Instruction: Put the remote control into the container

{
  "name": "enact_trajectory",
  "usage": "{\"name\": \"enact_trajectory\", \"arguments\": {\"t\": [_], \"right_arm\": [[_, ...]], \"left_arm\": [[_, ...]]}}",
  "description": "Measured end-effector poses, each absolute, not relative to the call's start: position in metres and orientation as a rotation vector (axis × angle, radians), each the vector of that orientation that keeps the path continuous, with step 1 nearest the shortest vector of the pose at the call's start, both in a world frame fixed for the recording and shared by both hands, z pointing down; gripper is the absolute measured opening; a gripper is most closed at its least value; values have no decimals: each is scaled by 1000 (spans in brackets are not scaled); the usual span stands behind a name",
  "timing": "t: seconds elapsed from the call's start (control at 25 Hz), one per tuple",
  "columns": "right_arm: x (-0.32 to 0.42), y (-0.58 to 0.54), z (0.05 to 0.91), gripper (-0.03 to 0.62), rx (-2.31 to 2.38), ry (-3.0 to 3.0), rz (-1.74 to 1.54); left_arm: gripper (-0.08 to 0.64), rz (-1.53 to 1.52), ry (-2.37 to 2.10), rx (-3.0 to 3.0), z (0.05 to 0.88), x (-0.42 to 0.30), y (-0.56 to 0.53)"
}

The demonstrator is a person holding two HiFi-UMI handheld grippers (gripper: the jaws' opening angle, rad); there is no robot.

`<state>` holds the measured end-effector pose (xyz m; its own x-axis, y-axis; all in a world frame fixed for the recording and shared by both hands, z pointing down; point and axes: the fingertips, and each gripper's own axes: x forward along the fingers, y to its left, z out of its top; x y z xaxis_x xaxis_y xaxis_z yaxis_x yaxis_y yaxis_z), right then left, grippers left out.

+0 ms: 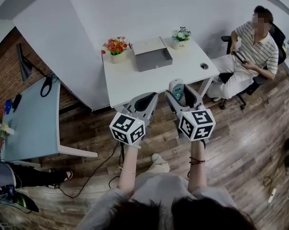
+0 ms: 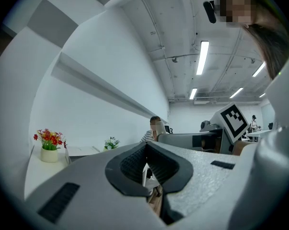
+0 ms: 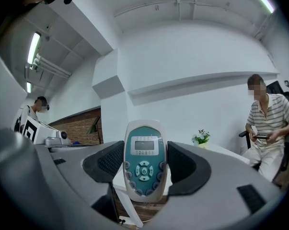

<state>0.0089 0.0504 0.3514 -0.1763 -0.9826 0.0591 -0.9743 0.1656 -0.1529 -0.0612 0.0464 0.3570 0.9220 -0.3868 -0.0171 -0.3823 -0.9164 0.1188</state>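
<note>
The remote control [image 1: 177, 90] is white with a teal face and grey buttons. It stands upright between the pads of my right gripper [image 1: 178, 88], which is shut on it just before the white table's front edge; the remote [image 3: 143, 161] fills the middle of the right gripper view. The container [image 1: 154, 57] is a flat grey box at the back middle of the white table [image 1: 130, 80], well beyond both grippers. To the left of the right gripper, my left gripper [image 1: 148, 99] is held up, shut with nothing in it [image 2: 146, 150].
A pot of red and orange flowers [image 1: 116, 47] stands left of the container and a pot of white flowers [image 1: 181, 37] to its right. A person in a striped shirt [image 1: 253, 49] sits on a chair at the right. A pale blue table [image 1: 31, 116] stands at the left.
</note>
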Motion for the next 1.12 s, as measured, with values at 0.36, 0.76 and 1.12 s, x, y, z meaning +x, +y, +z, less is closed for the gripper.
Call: {"name": "enact_trajectory", "arguments": {"t": [0.36,0.76,1.12], "right_arm": [[22,3,357,279,-1954,2418,-254],[35,-44,356,279,-1930,2495,-243],[57,-57,381,279,-1939,2455,-341]], "left_arm": [[3,-69,-628,2947,362,-46,-2],[3,-95,-643,2920,366,-33,-48],[3,-26,-621,2898,392,-23,-52]]}}
